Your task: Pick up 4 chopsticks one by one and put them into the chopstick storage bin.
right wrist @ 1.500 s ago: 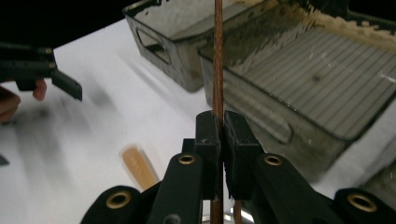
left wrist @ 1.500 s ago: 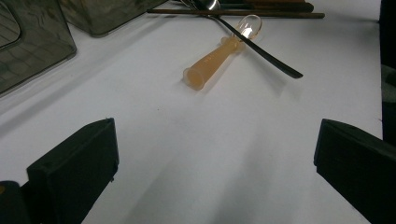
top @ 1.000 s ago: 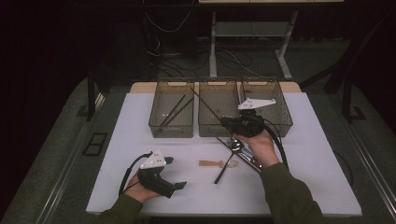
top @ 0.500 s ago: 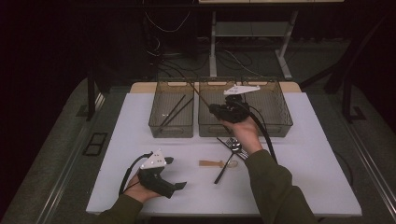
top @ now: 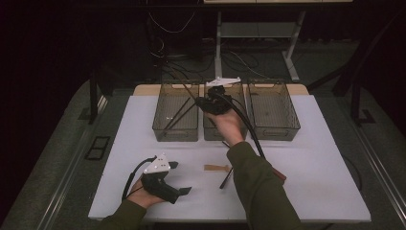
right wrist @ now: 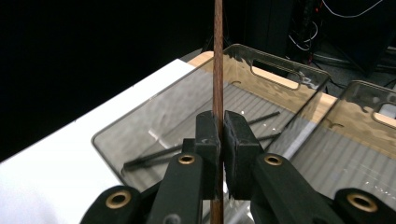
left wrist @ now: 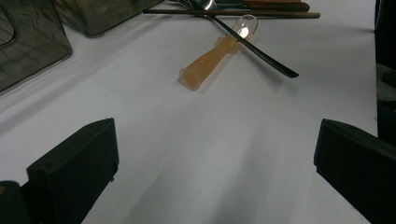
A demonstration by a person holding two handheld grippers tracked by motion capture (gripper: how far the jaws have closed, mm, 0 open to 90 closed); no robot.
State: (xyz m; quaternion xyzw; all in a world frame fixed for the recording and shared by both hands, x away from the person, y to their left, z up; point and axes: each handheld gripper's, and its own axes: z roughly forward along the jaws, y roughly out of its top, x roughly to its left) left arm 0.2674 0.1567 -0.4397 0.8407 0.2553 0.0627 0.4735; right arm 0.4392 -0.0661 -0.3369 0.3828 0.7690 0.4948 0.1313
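Observation:
My right gripper (top: 203,101) hangs over the near edge between the left bin (top: 174,135) and the middle bin (top: 216,135). It is shut on a thin brown wooden chopstick (right wrist: 217,56), which stands upright between the pads (right wrist: 208,135). Below it, black chopsticks (right wrist: 163,151) lie in the left bin (right wrist: 154,100). My left gripper (top: 181,178) rests on the white table at the front left. It is open, with bare table between its jaws (left wrist: 215,163).
An orange clear-bowled spoon (left wrist: 217,51) and a black utensil (left wrist: 261,53) lie crossed on the table (top: 311,163) ahead of the left gripper, with more cutlery behind them. A third bin (top: 275,132) stands at the right. A sleeve crosses the table's middle.
My right hand has carried the chopstick leftward, from over the right-hand bins to the edge of the left bin. The left gripper has kept still.

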